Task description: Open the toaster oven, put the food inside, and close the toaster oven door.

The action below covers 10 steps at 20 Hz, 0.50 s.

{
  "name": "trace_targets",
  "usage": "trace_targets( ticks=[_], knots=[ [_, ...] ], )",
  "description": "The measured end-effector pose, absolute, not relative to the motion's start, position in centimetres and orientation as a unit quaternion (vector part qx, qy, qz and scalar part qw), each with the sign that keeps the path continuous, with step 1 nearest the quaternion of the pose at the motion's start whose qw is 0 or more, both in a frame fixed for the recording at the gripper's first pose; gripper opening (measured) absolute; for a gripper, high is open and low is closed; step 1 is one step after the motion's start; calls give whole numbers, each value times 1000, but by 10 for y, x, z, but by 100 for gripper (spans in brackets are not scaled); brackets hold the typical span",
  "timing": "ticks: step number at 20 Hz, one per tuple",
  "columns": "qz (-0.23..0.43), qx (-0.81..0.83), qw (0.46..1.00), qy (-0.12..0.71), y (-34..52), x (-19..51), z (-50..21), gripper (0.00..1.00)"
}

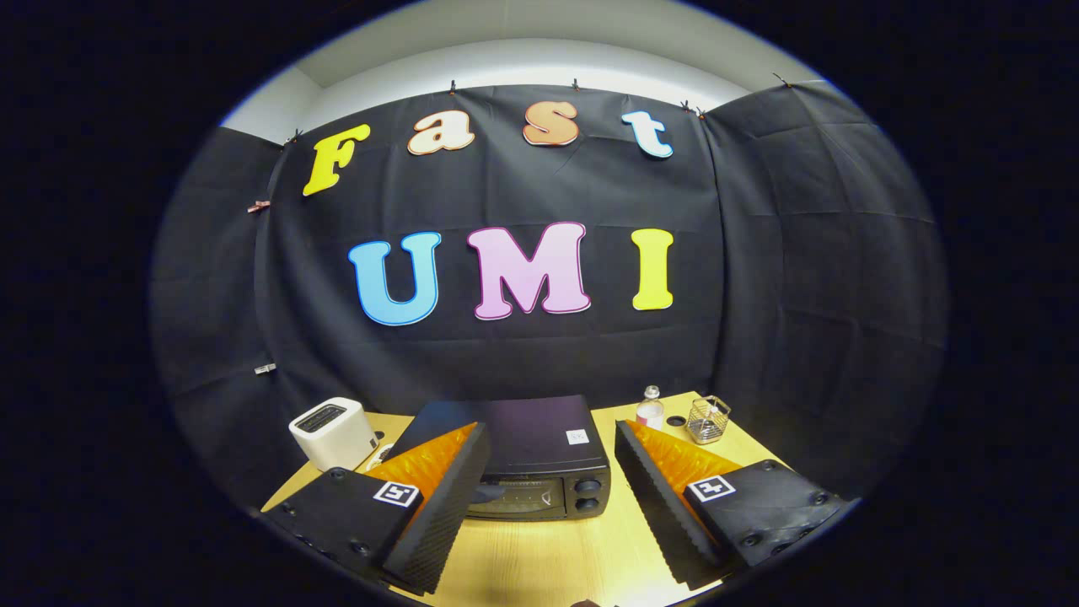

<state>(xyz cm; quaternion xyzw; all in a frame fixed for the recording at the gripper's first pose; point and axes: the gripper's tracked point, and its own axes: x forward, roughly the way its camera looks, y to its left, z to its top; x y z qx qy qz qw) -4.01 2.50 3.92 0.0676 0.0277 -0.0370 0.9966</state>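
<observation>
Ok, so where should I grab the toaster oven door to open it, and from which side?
Judging from this view, take the toaster oven door along its top edge, coming from the front. The door faces the open gripper, shut and upright beside the knobs. Any handle is too dark to make out.

Tongs [552, 506]: one pair, hand-held, held above the bench [548, 556]. Fingers [438, 514] spread wide apart, nothing between them. Black ribbed pads face inward; orange backing behind each. Each finger base bears a square marker. Both fingertips sit before the toaster oven [527, 459], flanking its front, apart from it.
</observation>
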Motion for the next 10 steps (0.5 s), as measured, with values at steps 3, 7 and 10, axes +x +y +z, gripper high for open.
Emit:
trace_targets(
  ticks=[3, 7, 10],
  knots=[
    [-43, 65, 997, 22, 25, -51, 41, 99],
    [-41, 70, 996, 21, 32, -62, 40, 99],
    [-33, 65, 997, 20, 41, -65, 44, 99]
  ],
)
